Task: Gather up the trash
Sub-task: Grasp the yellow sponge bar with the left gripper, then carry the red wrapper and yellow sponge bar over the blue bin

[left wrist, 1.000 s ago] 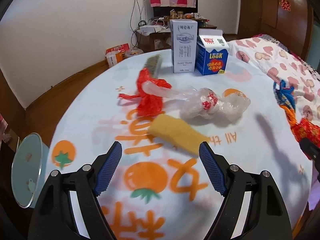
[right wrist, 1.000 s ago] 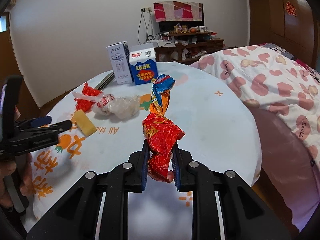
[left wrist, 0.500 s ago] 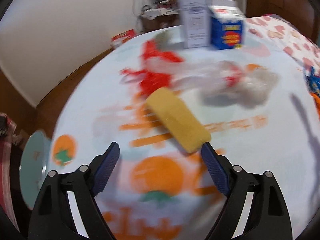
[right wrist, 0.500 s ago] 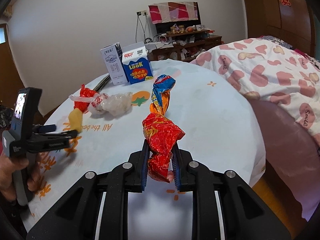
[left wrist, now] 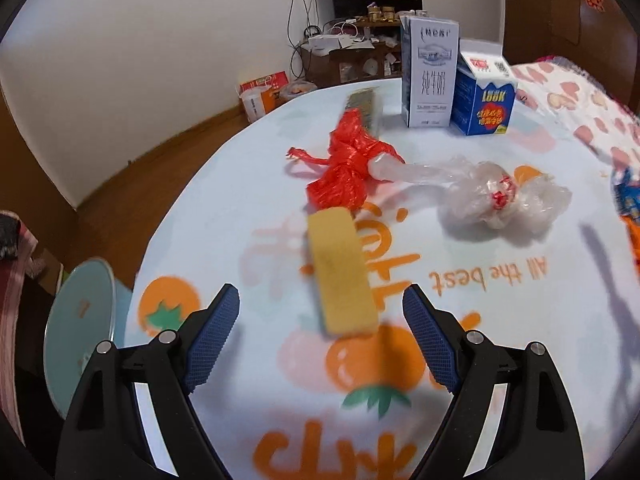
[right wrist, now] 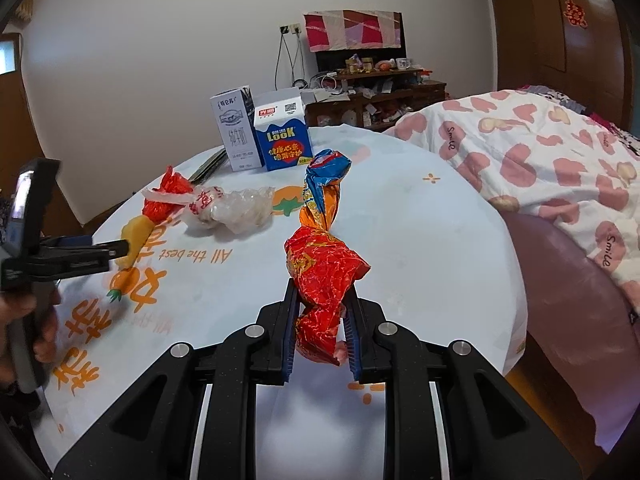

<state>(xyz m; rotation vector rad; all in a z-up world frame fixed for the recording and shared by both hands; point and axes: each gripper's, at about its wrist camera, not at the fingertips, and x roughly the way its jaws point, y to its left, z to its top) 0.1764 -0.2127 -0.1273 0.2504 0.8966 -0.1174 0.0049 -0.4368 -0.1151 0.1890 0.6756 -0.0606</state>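
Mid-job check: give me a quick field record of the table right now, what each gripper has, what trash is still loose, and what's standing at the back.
left gripper: jaws closing, pads not yet touching anything; yellow sponge lies between and just ahead of them
right gripper: shut on the twisted snack wrapper
loose trash: red plastic bag, clear plastic bag, lying knotted end to end on the tablecloth
standing at back: white milk carton, blue LOOK carton, side by side, upright
beyond table: bed with heart-print quilt
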